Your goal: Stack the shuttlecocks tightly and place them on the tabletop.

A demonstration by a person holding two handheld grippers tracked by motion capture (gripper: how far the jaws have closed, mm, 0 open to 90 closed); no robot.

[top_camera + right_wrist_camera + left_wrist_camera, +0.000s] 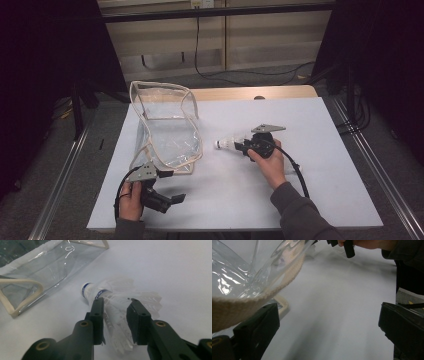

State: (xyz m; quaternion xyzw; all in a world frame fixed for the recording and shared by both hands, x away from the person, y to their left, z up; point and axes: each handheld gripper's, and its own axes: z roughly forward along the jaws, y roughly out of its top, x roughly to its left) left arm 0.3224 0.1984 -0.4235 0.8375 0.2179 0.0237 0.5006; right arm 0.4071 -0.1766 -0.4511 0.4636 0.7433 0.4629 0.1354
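The right tool [115,302] has its two black parts spread a little around the white birdie [117,305], which lies on the desk [300,200] just beside the clear bag [165,125]. I think it's grabbing it. Next, squeeze gently. The left tool [327,322] is spread wide near the bag.

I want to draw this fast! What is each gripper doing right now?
Left gripper: open, nothing between its jaws, beside the clear bag.
Right gripper: around the shuttlecock; grip cannot be told.

Pouch [167,127]: glossy clear plastic, woven cloth edging. Shuttlecock [117,307]: white feathers, smooth cork-like tip. Gripper jaws: matt black plastic. Table [310,150]: matt, smooth white covering
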